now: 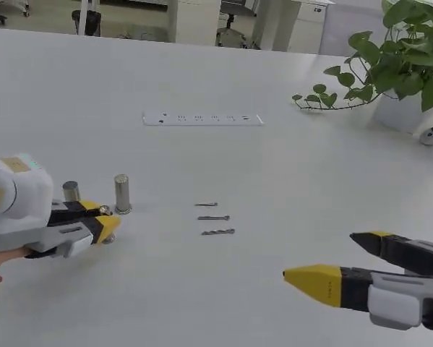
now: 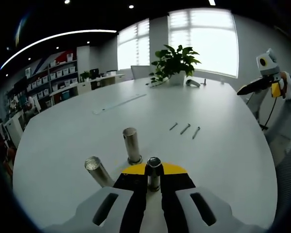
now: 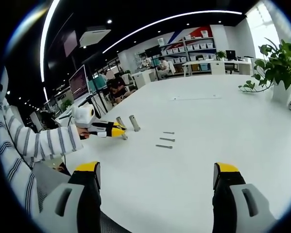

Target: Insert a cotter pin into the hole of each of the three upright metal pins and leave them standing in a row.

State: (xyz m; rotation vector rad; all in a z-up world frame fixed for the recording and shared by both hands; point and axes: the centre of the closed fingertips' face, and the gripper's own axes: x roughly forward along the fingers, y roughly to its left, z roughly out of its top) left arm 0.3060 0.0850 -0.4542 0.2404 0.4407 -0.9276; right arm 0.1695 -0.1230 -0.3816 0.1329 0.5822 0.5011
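Right gripper (image 1: 319, 255), fingers wide apart, should fetch the nearest cotter pin (image 1: 217, 232) while left gripper (image 1: 105, 223), fingers clamped on one metal pin (image 2: 153, 166), steadies it upright

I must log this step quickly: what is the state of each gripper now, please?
Left gripper: shut on a pin.
Right gripper: open, holding nothing.

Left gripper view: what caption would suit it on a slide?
Left gripper grips one metal pin beside two standing pins, three cotter pins lying ahead on the table.
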